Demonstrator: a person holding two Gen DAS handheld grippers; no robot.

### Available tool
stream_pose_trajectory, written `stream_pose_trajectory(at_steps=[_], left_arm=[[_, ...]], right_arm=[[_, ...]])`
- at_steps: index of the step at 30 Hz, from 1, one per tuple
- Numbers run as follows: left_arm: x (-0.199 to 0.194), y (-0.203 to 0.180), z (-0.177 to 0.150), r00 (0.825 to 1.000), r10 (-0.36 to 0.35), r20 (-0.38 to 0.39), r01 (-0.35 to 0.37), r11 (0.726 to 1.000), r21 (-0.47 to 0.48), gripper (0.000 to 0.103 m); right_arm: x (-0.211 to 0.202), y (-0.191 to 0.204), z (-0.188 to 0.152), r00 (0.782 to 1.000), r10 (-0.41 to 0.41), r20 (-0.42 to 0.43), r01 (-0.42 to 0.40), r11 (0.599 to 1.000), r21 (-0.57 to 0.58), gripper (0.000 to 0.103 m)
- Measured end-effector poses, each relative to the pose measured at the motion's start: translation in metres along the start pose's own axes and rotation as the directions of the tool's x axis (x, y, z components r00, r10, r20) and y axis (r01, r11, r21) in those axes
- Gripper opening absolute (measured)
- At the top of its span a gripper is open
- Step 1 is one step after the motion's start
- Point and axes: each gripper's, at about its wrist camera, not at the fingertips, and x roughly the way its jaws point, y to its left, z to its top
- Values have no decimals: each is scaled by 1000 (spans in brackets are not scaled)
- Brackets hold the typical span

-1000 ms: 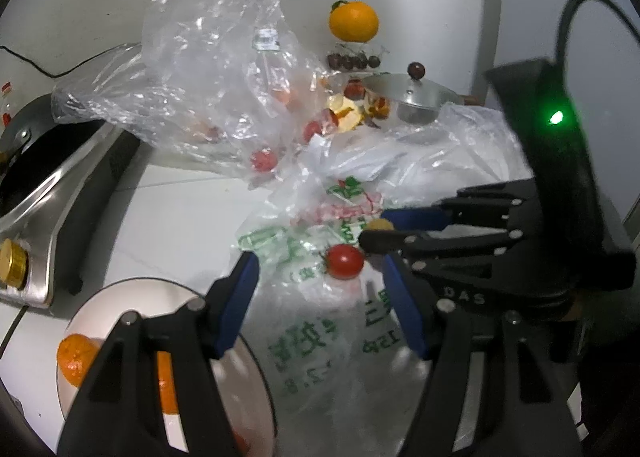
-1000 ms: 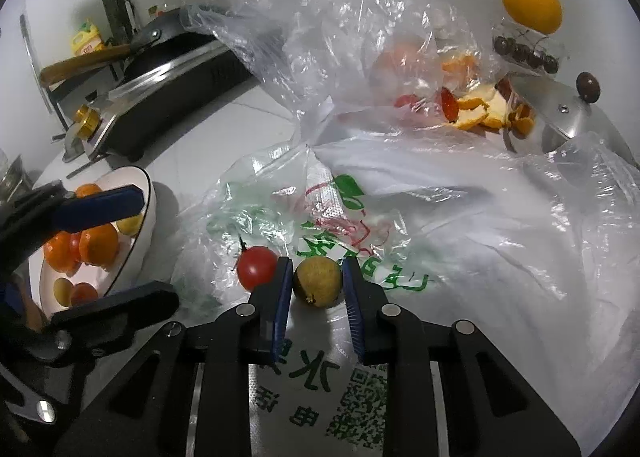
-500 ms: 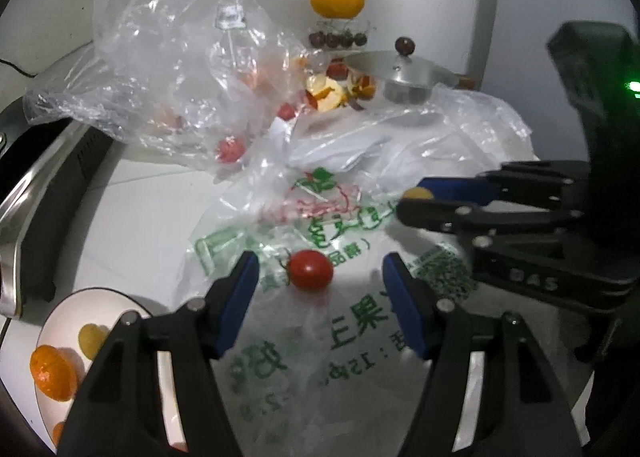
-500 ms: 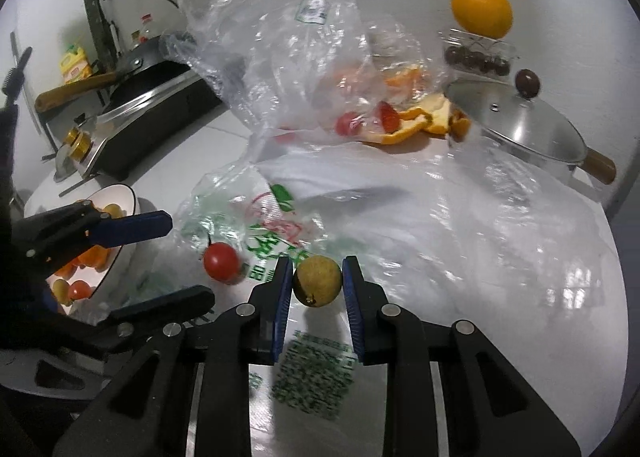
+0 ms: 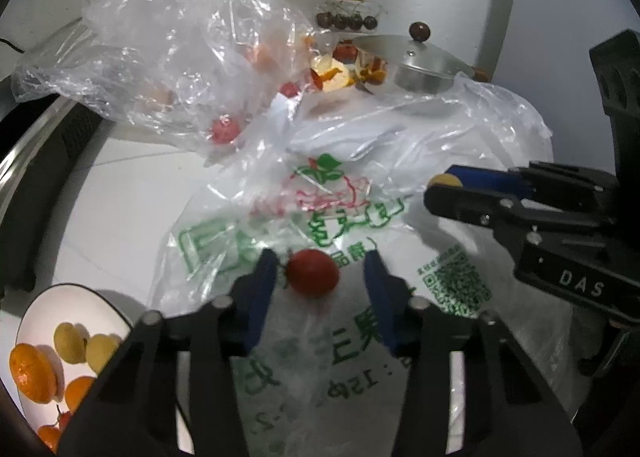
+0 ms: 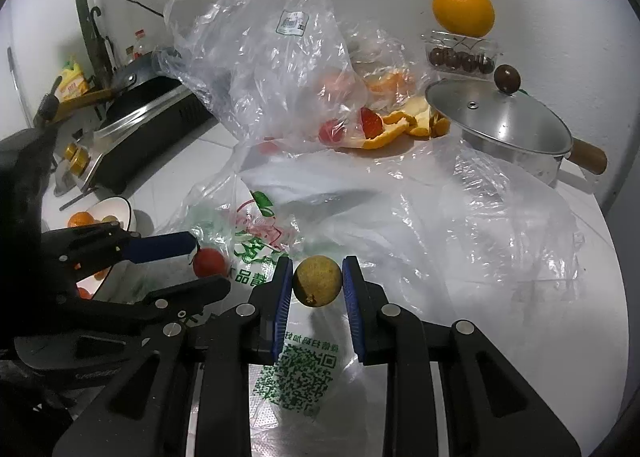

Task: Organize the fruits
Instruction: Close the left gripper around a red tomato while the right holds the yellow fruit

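Left claw: blue-padded fingers spread apart, flanking a small round red tomato that lies on a printed white plastic bag at the near middle of the table; no pad visibly touches the fruit. Right claw: blue pads clamped on a small round yellow-brown fruit, held above the same bag, to the right of the tomato; in the left wrist view only a sliver of this fruit shows at the claw tip. White round plate: near left on the table, holding orange mandarins and pale yellow round fruits. Crumpled clear plastic bag: far left, with reddish fruits inside, seen dimly through the film. Orange peel pieces: far middle, beside the clear bag. Steel pan with lid and brown knob: far right, wooden handle pointing right. Clear plastic box of dark round fruits: against the far wall, with a large orange citrus fruit resting on top. Black and steel stove: far left edge.
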Motion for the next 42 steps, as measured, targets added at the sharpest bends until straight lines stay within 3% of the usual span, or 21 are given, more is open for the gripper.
stream_pose_trajectory(at_steps=[1,3,12,17,21,33,42], left_arm=[[3,1,0,1000,-6,-7,6,1000,-3,43],[9,4,0,1000,-11,-25,11,1000,-19,33],[2,1,0,1000,-26,-7,25,1000,-18,31],[-19,-3,-1,997,-53,49,52,999,9,31],[-36,-8,-3,995,13,97,-17,999,41,31],[-85,-2,-11,983,-4,183,-1,1000,30,31],[-127,4,-23,963,53,265,-67,997,44,31]], right_arm=[[0,-1,0,1000,0,0,0,1000,3,27],[0,-2,-1,1000,0,4,0,1000,7,27],[-4,-2,0,1000,-2,16,2,1000,8,27],[-14,1,0,1000,-13,27,13,1000,3,27],[-23,11,0,999,-16,34,17,1000,-12,27],[-55,39,-1,996,-50,69,53,998,-42,27],[-71,65,-3,989,-116,93,123,989,-83,27]])
